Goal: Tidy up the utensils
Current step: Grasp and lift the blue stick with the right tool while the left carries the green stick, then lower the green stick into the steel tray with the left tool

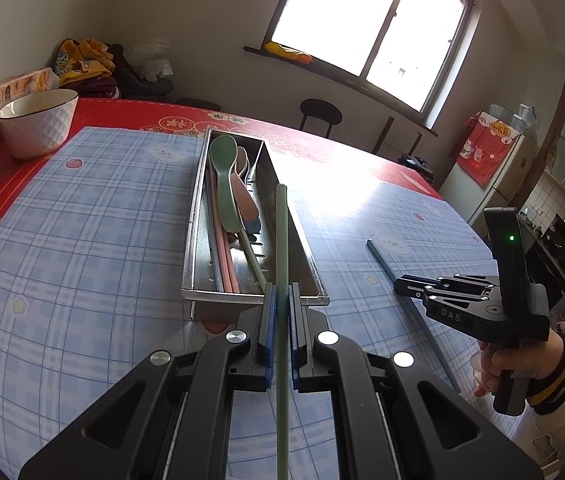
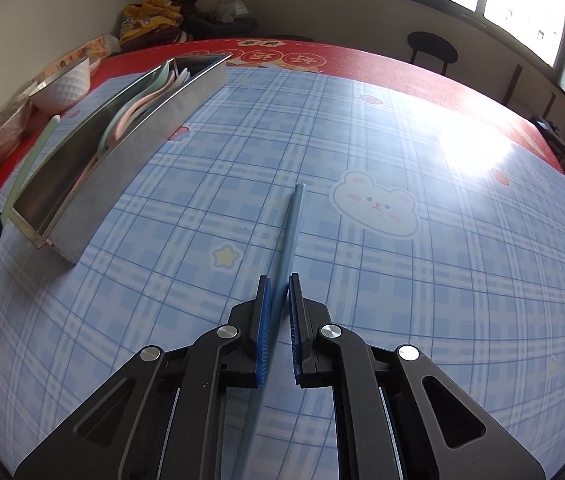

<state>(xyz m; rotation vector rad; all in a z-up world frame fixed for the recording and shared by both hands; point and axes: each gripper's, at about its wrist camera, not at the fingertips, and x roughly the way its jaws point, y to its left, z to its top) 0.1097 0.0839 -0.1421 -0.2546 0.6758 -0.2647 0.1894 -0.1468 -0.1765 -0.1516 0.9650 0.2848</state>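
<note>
Checked counter (image 2: pixel 362 140); left claw (image 1: pixel 281 300) clamps green chopstick (image 1: pixel 281 240) toward tray (image 1: pixel 198 216); right claw (image 2: pixel 280 292) pinches blue chopstick (image 2: pixel 292 220).

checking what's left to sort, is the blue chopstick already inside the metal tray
No, the blue chopstick lies on the checked tablecloth well to the right of the metal tray, with the right gripper shut on it.
</note>
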